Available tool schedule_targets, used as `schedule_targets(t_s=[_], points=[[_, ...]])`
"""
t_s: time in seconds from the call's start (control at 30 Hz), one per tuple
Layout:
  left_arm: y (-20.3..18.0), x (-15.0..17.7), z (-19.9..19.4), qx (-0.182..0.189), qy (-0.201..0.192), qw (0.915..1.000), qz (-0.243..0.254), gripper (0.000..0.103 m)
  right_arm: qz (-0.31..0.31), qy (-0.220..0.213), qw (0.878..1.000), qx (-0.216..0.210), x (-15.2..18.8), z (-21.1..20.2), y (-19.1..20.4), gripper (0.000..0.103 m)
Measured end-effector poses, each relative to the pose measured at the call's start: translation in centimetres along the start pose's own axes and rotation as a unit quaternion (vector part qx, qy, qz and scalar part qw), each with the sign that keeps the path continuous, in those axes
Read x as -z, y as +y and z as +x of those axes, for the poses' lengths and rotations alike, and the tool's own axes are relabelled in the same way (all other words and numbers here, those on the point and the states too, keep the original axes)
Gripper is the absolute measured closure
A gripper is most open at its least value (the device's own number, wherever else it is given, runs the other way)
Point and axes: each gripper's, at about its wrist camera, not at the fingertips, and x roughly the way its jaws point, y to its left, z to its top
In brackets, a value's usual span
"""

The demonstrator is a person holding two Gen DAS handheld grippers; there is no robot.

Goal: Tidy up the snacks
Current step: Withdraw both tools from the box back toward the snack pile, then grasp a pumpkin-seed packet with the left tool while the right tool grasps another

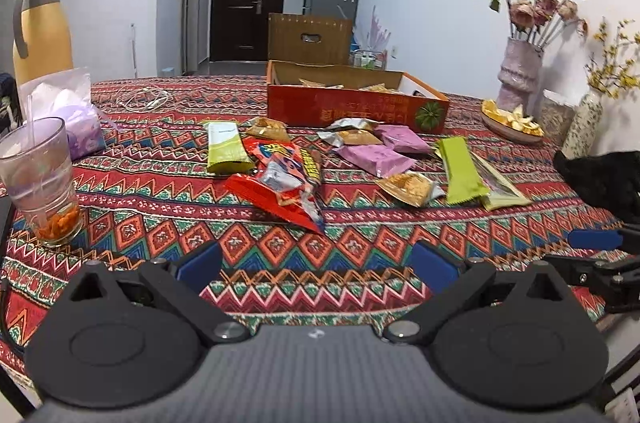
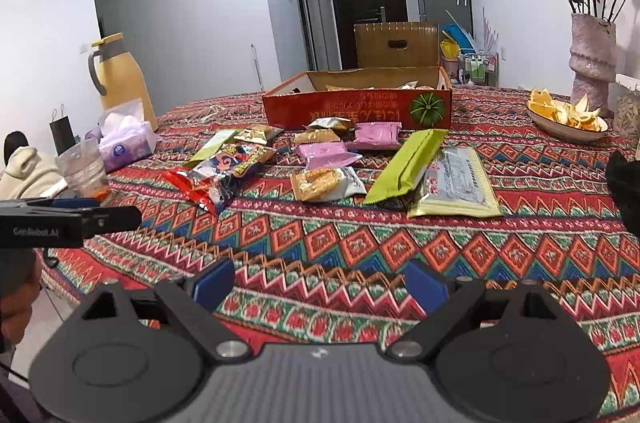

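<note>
Snacks lie scattered mid-desk on the patterned cloth: from left, a green packet [image 1: 226, 147], a red bag [image 1: 280, 183], pink packets [image 1: 374, 157] and a long green bar [image 1: 460, 169], all just before the orange box [image 1: 356, 107] at the far side. Left claw [image 1: 316, 263] and right claw [image 2: 320, 285] both hover wide and empty over the near desk [image 1: 280, 243].
</note>
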Motion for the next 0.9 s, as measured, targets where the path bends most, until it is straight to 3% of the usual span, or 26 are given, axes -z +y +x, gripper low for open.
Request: schedule_targets(t_s=[0.2, 0.47, 0.63, 0.73, 0.9], points=[[0.9, -0.5, 1.3, -0.002, 0.003, 1.0000, -0.007, 0.000, 0.011, 0.011, 1.000, -0.024, -1.0, 2.4, 0.5, 0.013], [3.0, -1.5, 4.0, 0.002, 0.015, 0.9997, -0.017, 0.000, 0.049, 0.040, 0.996, -0.058, -3.4, 9.6, 1.4, 0.013], [4.1, -3.3, 5.9, -0.002, 0.005, 0.9999, -0.012, 0.000, 0.104, 0.026, 0.994, -0.006, -6.1, 15.1, 0.7, 0.014], [4.6, -4.0, 7.0, -0.002, 0.005, 0.9999, -0.011, 0.000, 0.150, 0.016, 0.988, -0.009, -6.8, 17.4, -0.2, 0.019], [5.0, -4.1, 8.5, 0.003, 0.016, 0.9997, -0.015, 0.000, 0.098, 0.008, 0.993, 0.058, -7.2, 19.1, 0.6, 0.022]])
